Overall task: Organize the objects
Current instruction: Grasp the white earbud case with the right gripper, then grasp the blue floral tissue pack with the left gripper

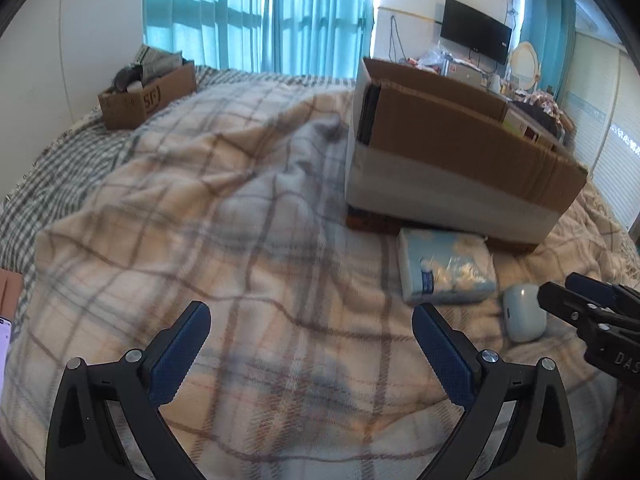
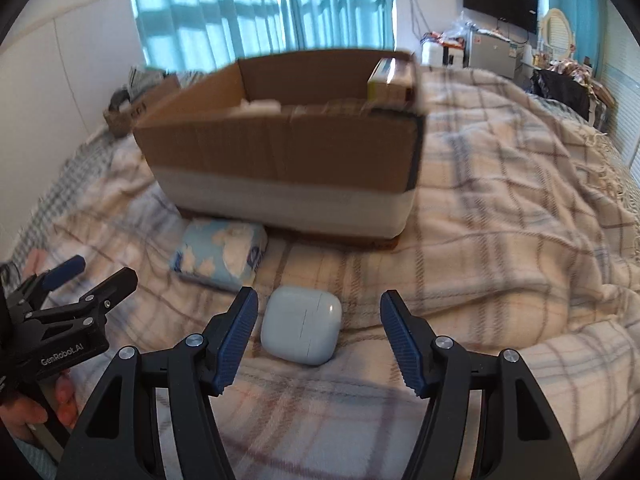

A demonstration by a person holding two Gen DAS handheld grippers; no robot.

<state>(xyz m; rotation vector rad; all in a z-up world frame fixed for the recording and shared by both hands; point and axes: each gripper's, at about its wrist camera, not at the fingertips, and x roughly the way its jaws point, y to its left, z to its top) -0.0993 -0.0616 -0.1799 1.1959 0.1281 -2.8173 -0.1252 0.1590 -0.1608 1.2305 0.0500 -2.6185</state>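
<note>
A white earbud case lies on the plaid blanket, between the open fingers of my right gripper, untouched by either pad. The left wrist view shows the same case at the right, with the right gripper beside it. A pale blue tissue pack lies just in front of a large open cardboard box. My left gripper hangs open over bare blanket, nothing between its fingers; it also appears at the left edge of the right wrist view.
A smaller cardboard box with clutter sits at the far left of the bed by the wall. The big box holds a yellow carton and other items. A dresser with a monitor stands beyond the bed. A hand grips the left tool.
</note>
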